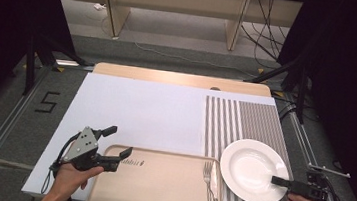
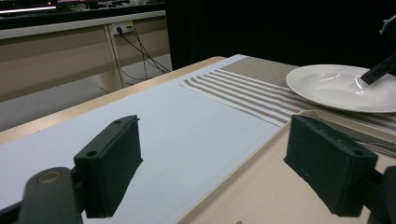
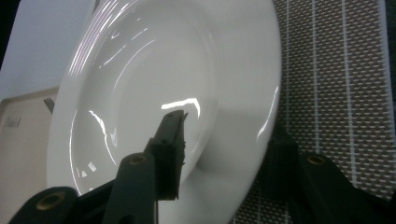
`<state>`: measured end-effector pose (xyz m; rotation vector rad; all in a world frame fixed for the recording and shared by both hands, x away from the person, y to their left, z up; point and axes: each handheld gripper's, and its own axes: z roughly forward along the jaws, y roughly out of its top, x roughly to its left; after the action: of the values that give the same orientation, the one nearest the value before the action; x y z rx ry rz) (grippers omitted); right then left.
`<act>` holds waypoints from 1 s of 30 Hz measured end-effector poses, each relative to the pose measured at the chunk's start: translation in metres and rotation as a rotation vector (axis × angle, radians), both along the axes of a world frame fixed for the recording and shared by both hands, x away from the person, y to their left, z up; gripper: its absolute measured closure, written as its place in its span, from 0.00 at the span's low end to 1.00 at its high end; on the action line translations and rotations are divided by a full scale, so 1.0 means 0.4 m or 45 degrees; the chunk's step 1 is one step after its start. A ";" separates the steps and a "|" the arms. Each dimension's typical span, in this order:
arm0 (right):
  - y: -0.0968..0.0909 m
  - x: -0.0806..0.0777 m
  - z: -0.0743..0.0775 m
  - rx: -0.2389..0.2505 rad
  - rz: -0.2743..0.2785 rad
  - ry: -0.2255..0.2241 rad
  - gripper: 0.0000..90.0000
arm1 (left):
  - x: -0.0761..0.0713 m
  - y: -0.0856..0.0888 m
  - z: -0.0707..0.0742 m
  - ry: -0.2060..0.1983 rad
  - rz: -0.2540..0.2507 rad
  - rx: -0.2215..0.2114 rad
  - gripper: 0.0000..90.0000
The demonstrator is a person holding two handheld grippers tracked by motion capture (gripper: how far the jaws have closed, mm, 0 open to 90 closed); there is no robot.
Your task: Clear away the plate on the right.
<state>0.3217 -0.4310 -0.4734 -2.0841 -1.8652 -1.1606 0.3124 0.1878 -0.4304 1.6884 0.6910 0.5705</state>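
The tray [image 1: 157,184] carries small script print near its far rim and a little cartoon mark near its near edge, both too small to read; a "5" [image 1: 47,102] is marked on the floor left of the table. The plate [image 1: 253,171] lies flat on the striped mat [image 1: 245,120], just right of the tray, round, so with no long axis. The right gripper [image 1: 278,181] straddles the plate's right rim, one jaw above the dish and one below; whether the pads press yet I cannot tell. The fork [image 1: 209,184] lies along the tray's right side, tines pointing away from the person. The left gripper [image 1: 116,144] hovers at the tray's far left corner, jaws spread, empty.
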 end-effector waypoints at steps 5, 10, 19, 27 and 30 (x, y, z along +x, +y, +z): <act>-0.005 0.001 -0.006 0.049 -0.014 0.005 0.66 | 0.000 0.000 0.000 0.001 0.000 0.000 0.19; -0.009 0.003 -0.011 0.063 -0.011 -0.004 0.66 | 0.000 0.000 0.000 0.002 0.000 0.000 0.19; -0.012 0.003 -0.016 0.099 -0.018 0.020 0.68 | 0.000 0.000 0.000 0.004 0.001 -0.002 0.19; -0.012 0.005 -0.017 0.110 -0.035 0.031 0.72 | 0.000 -0.001 0.000 0.007 0.000 -0.002 0.19; -0.012 0.006 -0.020 0.106 -0.054 0.041 0.77 | 0.000 -0.001 0.000 0.004 0.001 0.000 0.19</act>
<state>0.3243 -0.4359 -0.4812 -2.0945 -1.7361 -1.1851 0.3125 0.1876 -0.4302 1.6894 0.6937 0.5681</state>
